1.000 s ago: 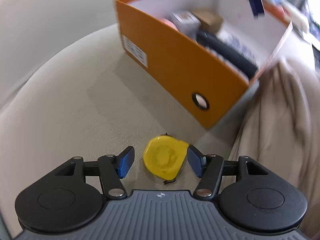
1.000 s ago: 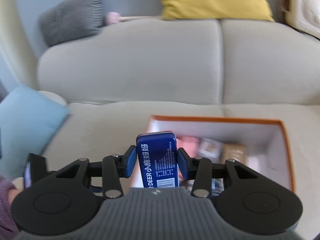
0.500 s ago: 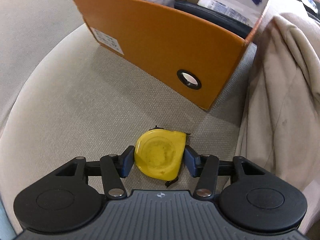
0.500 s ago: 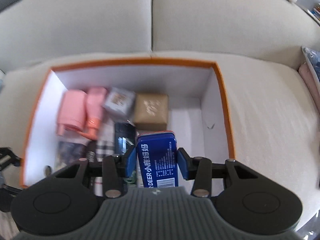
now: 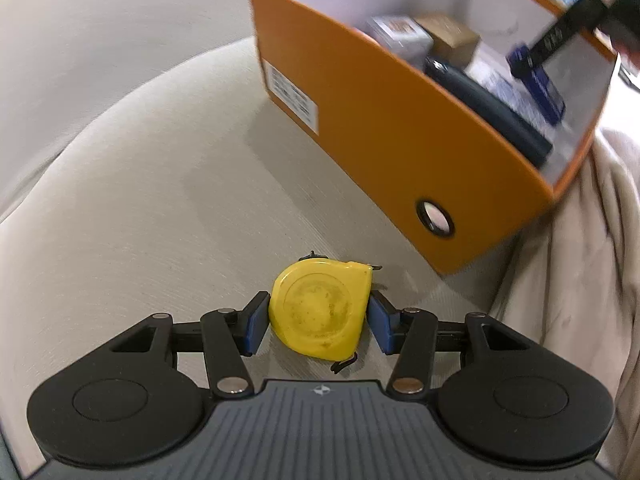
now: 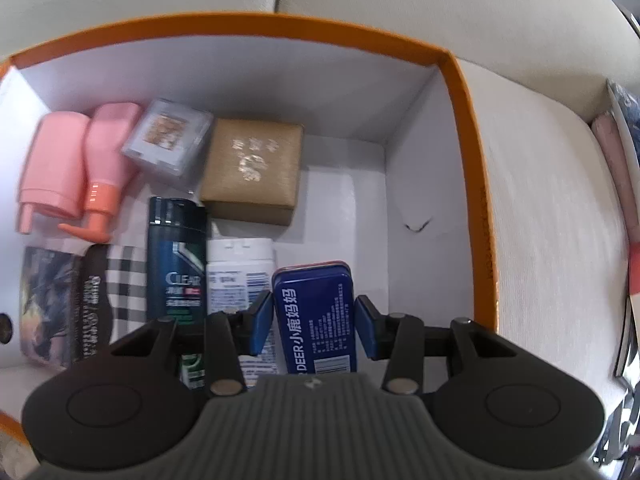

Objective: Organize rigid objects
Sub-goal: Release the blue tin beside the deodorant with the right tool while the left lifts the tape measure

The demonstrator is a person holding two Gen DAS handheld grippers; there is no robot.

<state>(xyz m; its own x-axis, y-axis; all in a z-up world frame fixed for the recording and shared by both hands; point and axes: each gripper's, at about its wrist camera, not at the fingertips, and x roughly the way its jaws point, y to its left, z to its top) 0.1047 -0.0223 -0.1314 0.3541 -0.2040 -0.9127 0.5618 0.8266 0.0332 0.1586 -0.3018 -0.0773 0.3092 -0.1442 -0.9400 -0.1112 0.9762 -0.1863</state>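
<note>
Orange cardboard box: flat blue rectangular tin, long axis upright, is gripped in right tongs above its bare right floor. Round yellow plastic tape measure, just outside, is clamped in left tongs on sofa cushion.

The left wrist view looks steeply down along its hand-held gripper at the beige sofa seat, close to the cushion, with the orange box rising toward 1 o'clock, seen from outside its long wall. The right wrist view looks almost straight down from above into the same orange box, near enough that its white inside fills most of the frame; sofa fabric shows at 3 o'clock. Both views share the box and its contents, among them the brown carton.
</note>
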